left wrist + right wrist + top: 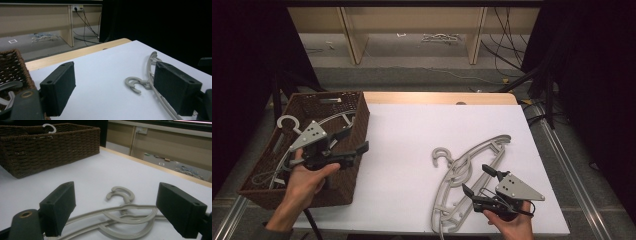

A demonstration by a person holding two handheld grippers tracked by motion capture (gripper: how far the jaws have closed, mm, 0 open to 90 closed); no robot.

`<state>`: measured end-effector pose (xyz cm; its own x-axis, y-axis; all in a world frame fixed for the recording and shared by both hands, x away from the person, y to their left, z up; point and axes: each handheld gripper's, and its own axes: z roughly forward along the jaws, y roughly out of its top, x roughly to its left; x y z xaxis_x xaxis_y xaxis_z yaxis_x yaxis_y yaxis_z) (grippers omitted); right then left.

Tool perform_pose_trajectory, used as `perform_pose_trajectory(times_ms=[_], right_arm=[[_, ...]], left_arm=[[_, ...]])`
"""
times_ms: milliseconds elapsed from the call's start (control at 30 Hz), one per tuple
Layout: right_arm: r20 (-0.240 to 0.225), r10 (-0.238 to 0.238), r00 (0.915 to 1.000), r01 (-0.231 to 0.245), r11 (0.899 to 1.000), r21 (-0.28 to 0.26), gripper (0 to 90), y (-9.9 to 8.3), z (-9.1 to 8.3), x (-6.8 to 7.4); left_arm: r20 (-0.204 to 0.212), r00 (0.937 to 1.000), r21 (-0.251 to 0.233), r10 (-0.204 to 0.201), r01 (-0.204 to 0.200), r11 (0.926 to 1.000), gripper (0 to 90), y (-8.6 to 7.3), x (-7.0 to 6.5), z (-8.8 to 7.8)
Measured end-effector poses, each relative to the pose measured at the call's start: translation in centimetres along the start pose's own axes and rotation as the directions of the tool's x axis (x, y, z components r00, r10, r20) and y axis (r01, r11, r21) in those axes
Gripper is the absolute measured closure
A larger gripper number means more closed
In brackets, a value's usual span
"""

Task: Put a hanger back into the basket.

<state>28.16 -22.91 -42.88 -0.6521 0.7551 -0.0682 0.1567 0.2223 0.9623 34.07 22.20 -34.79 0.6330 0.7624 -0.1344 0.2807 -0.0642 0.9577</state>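
Fingers of your left gripper [352, 141] stand spread wide with nothing between them, hovering over the right rim of the wicker basket [358, 112], where grey hangers [292, 122] already lie. Fingers of your right gripper [478, 181] are just as wide apart and empty, low over the desk [412, 145] at the near right. The hangers left to move [467, 172] lie flat on the desk, right of centre, tangled in a loose pile, hooks pointing to the far left.

In the right gripper view the curved arms cross between your open fingers, so you're lined up. I'd say go for a single arm, not the crossing point, or you may drag the neighbour along. Come down until the lower finger slides under the bar, close firmly, then lift slowly and watch whether the other hanger's hook snags. Keep your left gripper clear of the basket mouth for the drop.
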Motion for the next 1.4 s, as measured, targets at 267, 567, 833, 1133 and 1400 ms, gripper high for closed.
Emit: perform_pose_trajectory(times_ms=[267, 567, 833, 1133, 1400], right_arm=[[-0.005, 0.002, 1.0, -0.002, 1.0, 0.007, 16.9, 0.0, 0.1, 0.0], [-0.014, 0.01, 0.9999, -0.01, 1.0, 0.01, 16.9, 0.1, 0.1, 0.1], [-0.021, 0.015, 0.9997, -0.015, 1.0, 0.007, 16.9, 0.1, 0.0, 0.1], [-0.019, 0.012, 0.9997, -0.012, 1.0, -0.009, 16.9, 0.0, 0.1, 0.1], [-0.004, 0.014, 0.9999, -0.014, 1.0, 0.015, 16.9, 0.0, -0.2, 0.1]], left_arm=[[0.067, 0.9976, 0.017, 0.019, -0.02, 0.9996, 17.7, -1.5, -2.4, 1.1], [0.107, 0.9937, 0.063, 0.034, -0.041, 0.9972, 18.4, -2.7, -4.0, 2.2], [0.133, 0.9906, 0.107, 0.033, -0.048, 0.9931, 18.3, -3.8, -5.1, 3.3], [0.168, 0.9846, 0.16, 0.048, -0.076, 0.9841, 18.4, -4.7, -6.2, 5.2], [0.204, 0.9758, 0.222, 0.08, -0.126, 0.9669, 19.5, -5.1, -7.9, 8.0]])
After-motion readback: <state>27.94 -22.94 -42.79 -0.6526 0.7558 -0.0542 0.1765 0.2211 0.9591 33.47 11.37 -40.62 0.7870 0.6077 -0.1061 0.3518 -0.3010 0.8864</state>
